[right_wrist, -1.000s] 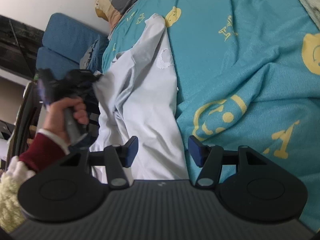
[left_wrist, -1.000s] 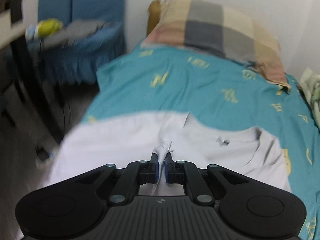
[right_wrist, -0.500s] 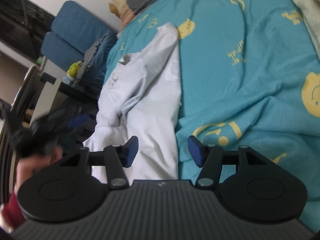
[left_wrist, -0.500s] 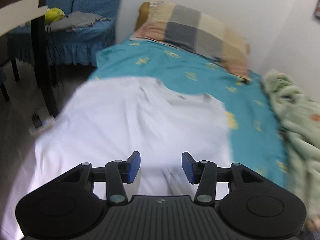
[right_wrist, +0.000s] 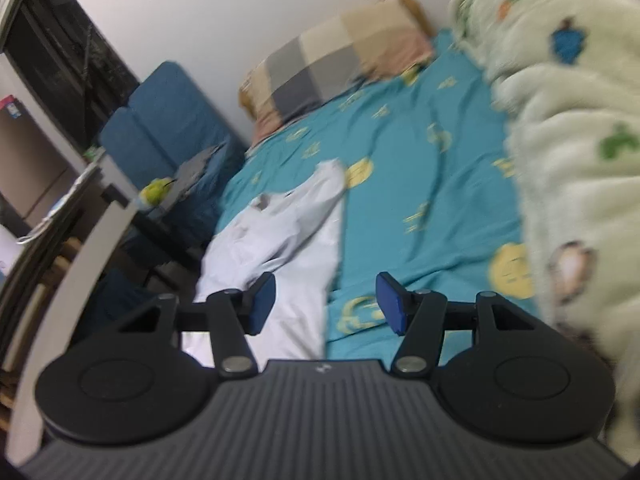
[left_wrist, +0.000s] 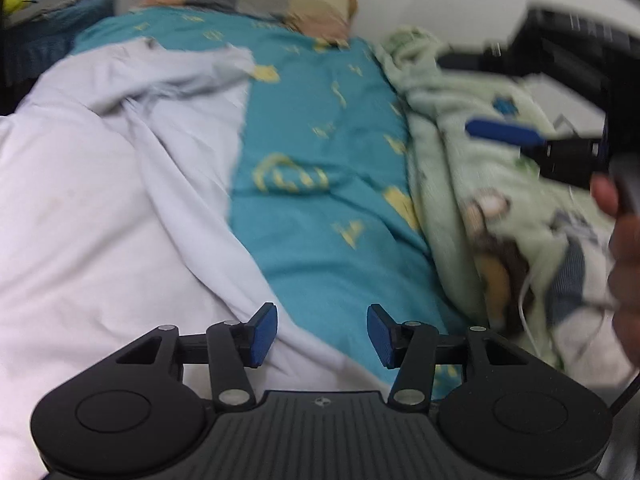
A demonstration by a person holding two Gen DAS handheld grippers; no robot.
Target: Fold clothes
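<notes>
Left wrist view: left gripper (left_wrist: 322, 334) gaping, just widened, empty above the white shirt (left_wrist: 112, 184); right gripper (right_wrist: 326, 302) likewise widened, empty.

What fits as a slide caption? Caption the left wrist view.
Open left tool above a rumpled white T-shirt on a teal bedsheet.

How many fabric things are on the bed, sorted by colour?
White: 1, the shirt
Teal with yellow print: 1, the bedsheet
Pale green: 1, the fleece blanket
Checked beige and grey: 1, the pillow
Total: 4
</notes>
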